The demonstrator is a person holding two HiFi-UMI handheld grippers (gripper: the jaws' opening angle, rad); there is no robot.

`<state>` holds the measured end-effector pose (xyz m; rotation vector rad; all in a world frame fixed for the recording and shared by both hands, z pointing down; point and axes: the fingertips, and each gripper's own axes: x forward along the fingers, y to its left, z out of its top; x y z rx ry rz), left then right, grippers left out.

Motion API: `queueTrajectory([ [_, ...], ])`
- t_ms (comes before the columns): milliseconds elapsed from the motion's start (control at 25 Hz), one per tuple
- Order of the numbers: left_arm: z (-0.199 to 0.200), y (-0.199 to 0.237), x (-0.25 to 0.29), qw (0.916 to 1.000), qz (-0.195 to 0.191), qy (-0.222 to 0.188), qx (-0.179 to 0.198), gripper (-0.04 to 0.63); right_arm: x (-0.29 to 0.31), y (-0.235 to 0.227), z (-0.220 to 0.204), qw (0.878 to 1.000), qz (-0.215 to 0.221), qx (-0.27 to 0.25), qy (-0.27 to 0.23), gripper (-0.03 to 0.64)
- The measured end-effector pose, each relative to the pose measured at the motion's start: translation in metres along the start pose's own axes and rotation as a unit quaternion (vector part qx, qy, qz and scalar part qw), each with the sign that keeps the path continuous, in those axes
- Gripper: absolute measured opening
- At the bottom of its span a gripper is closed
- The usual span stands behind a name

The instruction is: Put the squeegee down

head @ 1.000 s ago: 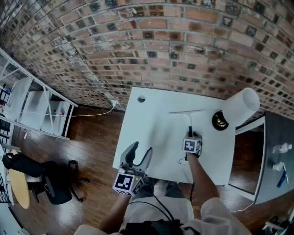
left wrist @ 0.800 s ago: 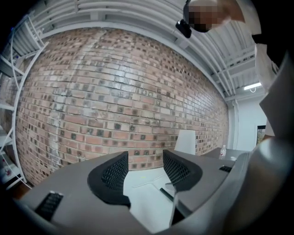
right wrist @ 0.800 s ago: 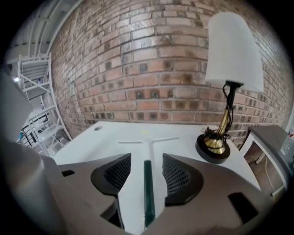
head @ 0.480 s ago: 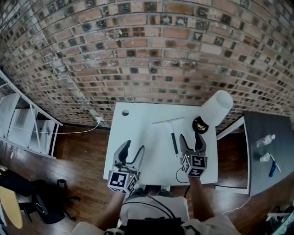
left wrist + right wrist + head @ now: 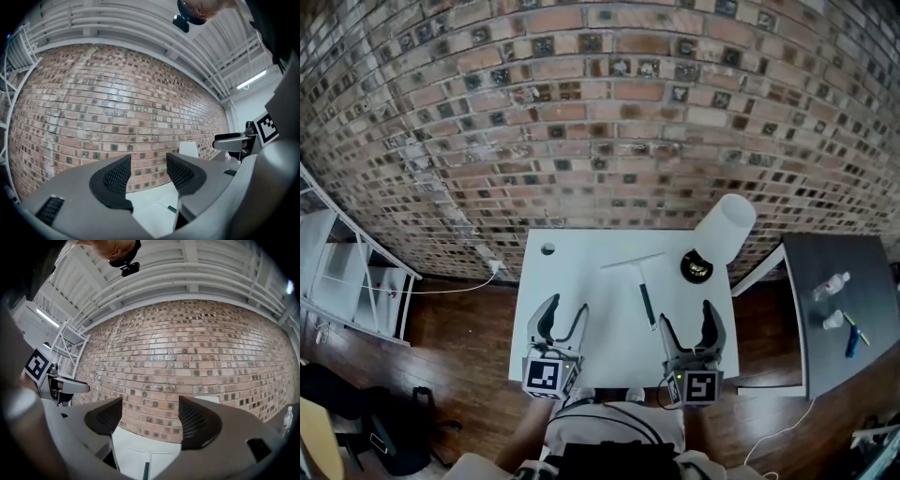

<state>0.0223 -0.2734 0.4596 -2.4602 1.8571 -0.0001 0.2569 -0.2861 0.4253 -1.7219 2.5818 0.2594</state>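
Observation:
The squeegee point(image 5: 646, 305) lies flat on the white table point(image 5: 581, 309), blade toward the brick wall and dark handle toward me. My right gripper point(image 5: 687, 326) hangs above the table's near edge, well clear of the handle. Its jaws are opening and nothing is between them. In the right gripper view the squeegee point(image 5: 146, 468) shows low down between the jaws, far below. My left gripper point(image 5: 562, 319) stands open and empty over the near left of the table. The left gripper view catches the handle's end point(image 5: 172, 208).
A white lamp shade point(image 5: 724, 228) leans over a black base point(image 5: 697, 267) at the table's far right corner. A round hole point(image 5: 547, 248) marks the far left corner. A grey side table point(image 5: 834, 328) with bottles stands right, a white shelf point(image 5: 337, 272) left.
The right gripper let go of the squeegee handle, opened, and rose back toward me. The squeegee stays flat on the table. The left gripper lifted slightly.

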Motion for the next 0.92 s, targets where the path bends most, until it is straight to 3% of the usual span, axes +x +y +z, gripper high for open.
queueTrajectory([
  [280, 0.017, -0.015, 0.001, 0.9998, -0.013, 0.0, -0.016, 0.235, 0.007, 0.015, 0.007, 0.999, 0.022, 0.028, -0.011, 0.396],
  [440, 0.012, -0.01, -0.006, 0.9999, -0.01, 0.01, 0.005, 0.235, 0.01, 0.024, 0.007, 0.999, 0.036, 0.027, -0.016, 0.395],
  [760, 0.009, -0.003, -0.019, 0.9999, 0.003, 0.014, 0.0, 0.235, 0.013, 0.034, 0.002, 0.998, 0.052, 0.041, -0.007, 0.387],
  [920, 0.025, -0.007, -0.021, 0.9996, 0.004, 0.006, -0.029, 0.235, 0.014, 0.039, -0.004, 0.997, 0.057, 0.051, 0.004, 0.38],
])
